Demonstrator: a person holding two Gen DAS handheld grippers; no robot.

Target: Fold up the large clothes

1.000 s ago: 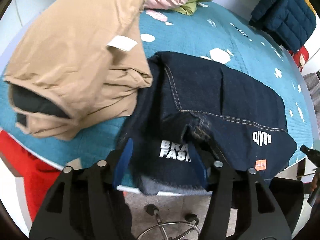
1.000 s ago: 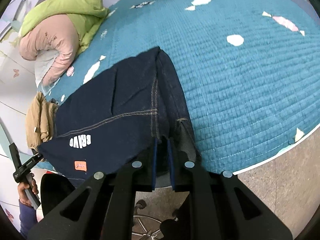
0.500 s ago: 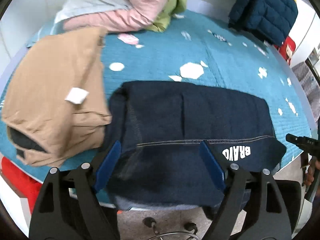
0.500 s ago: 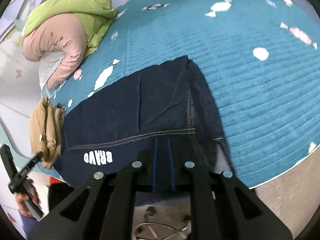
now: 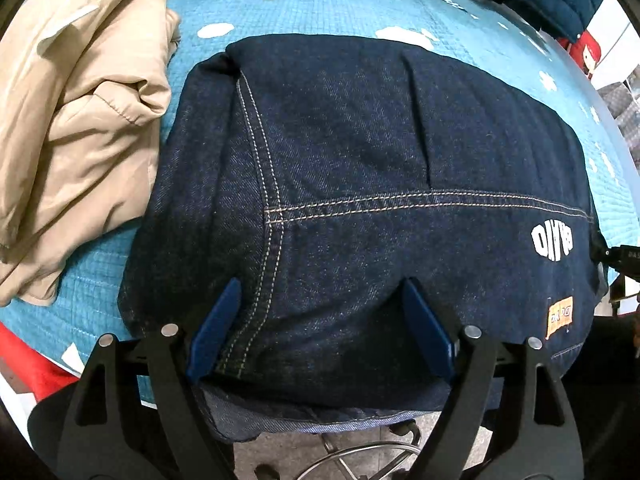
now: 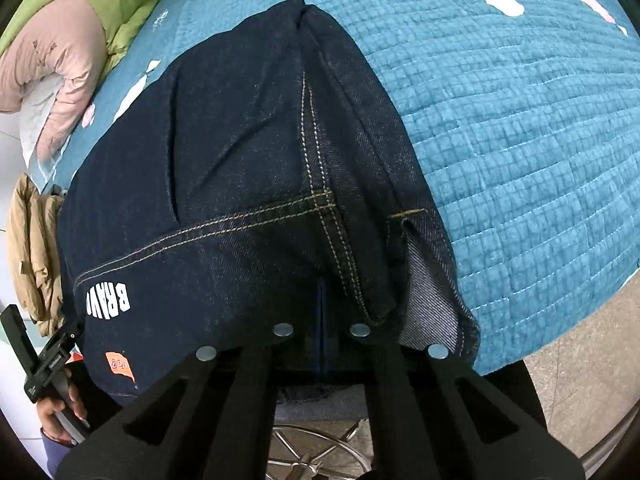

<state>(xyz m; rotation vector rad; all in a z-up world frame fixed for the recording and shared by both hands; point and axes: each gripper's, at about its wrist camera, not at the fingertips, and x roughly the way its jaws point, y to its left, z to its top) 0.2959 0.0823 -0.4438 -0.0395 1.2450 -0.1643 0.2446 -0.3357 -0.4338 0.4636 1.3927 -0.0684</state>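
Item: dark denim garment (image 5: 360, 184), folded, lying on the teal quilted surface (image 5: 312, 4). Left claw (image 5: 320, 332) is hovering spread over its near hem, having just been opening. Right claw (image 6: 322, 320) is pressing together, apparently empty. Likely heavy, stiff; hems offering best hold.

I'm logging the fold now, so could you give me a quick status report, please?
Left gripper open over the denim garment. Right gripper shut at its near edge. Garment folded on the teal quilt; tan jacket touches its side.
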